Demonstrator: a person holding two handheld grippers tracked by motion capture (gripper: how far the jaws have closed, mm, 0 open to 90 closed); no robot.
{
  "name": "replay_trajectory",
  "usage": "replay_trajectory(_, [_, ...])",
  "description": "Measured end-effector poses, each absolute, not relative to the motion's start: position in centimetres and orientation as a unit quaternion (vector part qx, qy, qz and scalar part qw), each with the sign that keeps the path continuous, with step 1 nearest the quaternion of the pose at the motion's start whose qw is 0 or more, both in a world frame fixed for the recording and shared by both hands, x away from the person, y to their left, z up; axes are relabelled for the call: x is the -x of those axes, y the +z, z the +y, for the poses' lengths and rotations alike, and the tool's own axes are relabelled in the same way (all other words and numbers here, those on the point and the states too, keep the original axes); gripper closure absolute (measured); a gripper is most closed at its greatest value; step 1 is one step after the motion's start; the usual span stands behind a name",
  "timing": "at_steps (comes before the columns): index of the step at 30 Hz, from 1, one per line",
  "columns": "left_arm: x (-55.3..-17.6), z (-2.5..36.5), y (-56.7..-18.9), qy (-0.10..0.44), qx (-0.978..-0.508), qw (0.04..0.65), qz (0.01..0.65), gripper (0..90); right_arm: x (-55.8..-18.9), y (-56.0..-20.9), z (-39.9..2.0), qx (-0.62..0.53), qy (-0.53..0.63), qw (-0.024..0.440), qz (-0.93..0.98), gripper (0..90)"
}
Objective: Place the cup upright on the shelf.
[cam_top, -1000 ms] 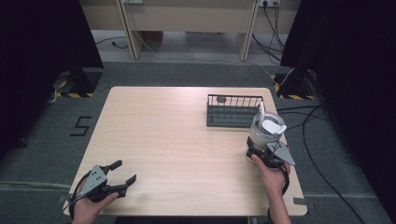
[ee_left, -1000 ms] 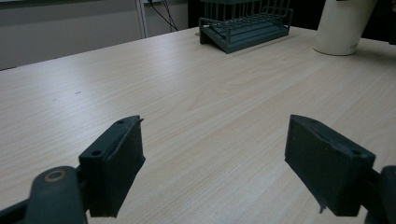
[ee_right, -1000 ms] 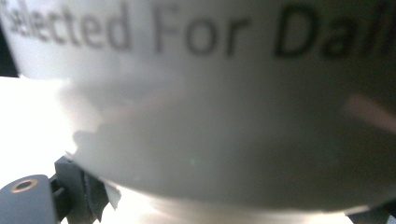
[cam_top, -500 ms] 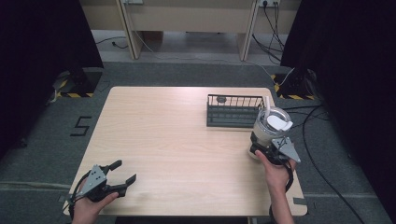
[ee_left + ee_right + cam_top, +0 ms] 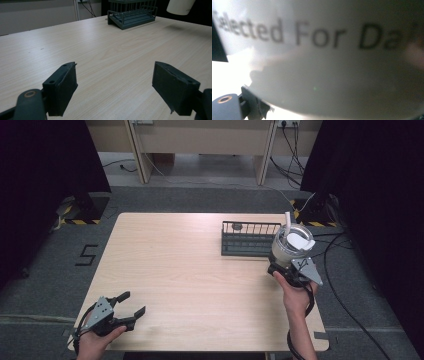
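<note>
A white cup with a lid and a straw hangs in the air just right of the dark wire rack. My right gripper is shut on the cup's lower part. Up close in the right gripper view, the cup's wall carries blurred black lettering, and one dark jaw shows at the bottom left. In the left gripper view the cup's base floats above its shadow on the table. My left gripper rests open near the table's front left corner, nothing between its jaws.
The rack stands at the table's far right and holds a small dark round thing. The light wooden table stretches bare between the two grippers. Cables lie on the floor to the right.
My right gripper has carried the cup a little up and away, toward the rack's right end. The left gripper has not moved.
</note>
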State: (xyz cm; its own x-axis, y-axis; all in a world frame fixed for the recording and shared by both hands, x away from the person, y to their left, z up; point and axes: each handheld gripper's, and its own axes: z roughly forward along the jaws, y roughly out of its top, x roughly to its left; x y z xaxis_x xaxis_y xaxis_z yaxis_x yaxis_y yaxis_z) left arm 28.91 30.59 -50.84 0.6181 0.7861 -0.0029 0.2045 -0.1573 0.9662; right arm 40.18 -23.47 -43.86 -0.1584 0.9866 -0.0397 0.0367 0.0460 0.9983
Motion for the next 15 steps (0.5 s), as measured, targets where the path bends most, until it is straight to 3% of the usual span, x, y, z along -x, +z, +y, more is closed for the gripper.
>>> replay_trajectory(15, [-28.9,30.7,-50.8,0.263,-0.711,0.551,0.349,19.1,-43.2,-40.3,-22.5,-0.445,0.522,0.469,0.556,9.6])
